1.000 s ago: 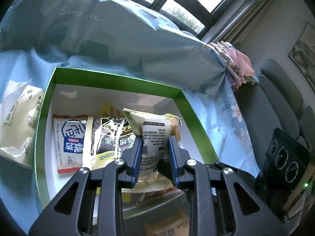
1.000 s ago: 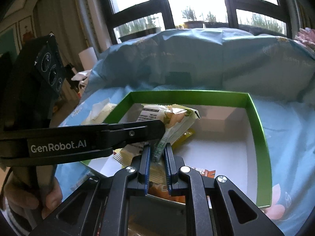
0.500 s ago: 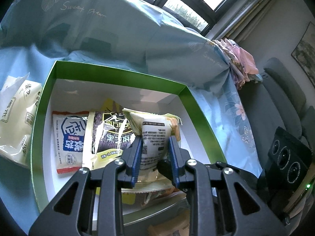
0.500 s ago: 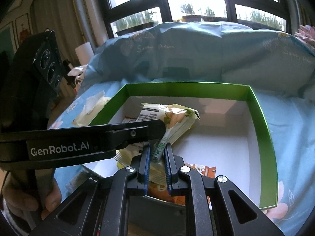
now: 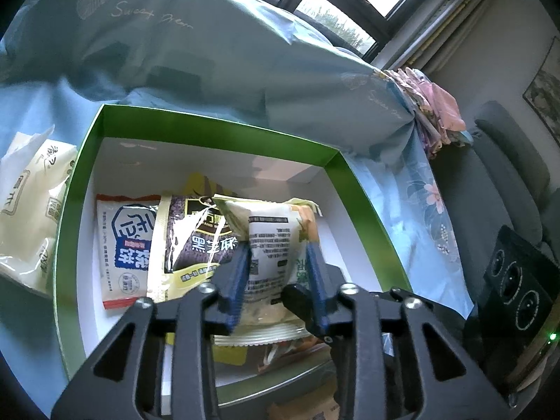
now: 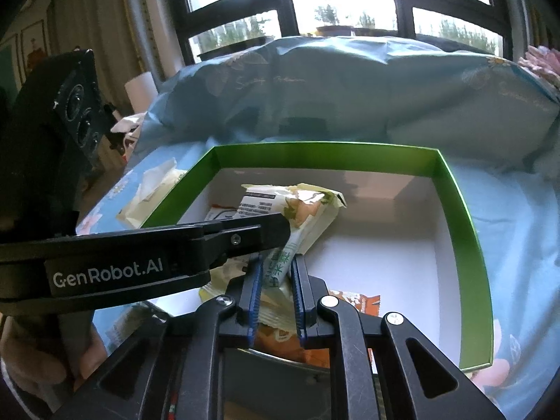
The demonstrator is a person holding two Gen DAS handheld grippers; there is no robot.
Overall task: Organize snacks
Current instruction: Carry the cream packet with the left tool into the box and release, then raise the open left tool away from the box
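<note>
A green-rimmed white box (image 5: 217,127) lies on blue bedding. Over it a puffy cream snack packet (image 5: 269,220) with printed text stands between the blue pads of my left gripper (image 5: 277,245). Those jaws are opening, and the pads still touch the packet's sides. My right gripper (image 6: 276,262) is shut on the green-lettered lower edge of the same packet (image 6: 308,210). One of the left gripper's fingers (image 6: 266,236) lies across the packet. Below, in the box (image 6: 325,148), lie a white-and-blue packet (image 5: 126,248) and a dark purple packet (image 5: 196,245).
An orange packet (image 6: 353,302) lies at the box's near edge. Cream packets (image 5: 28,210) rest on the sheet left of the box. A large blue pillow (image 5: 210,52) rises behind it. A person's hand (image 6: 38,364) holds the left gripper's handle.
The left jaws have spread a little around the cream packet. The right gripper stays shut on its edge, and neither hand has moved.
</note>
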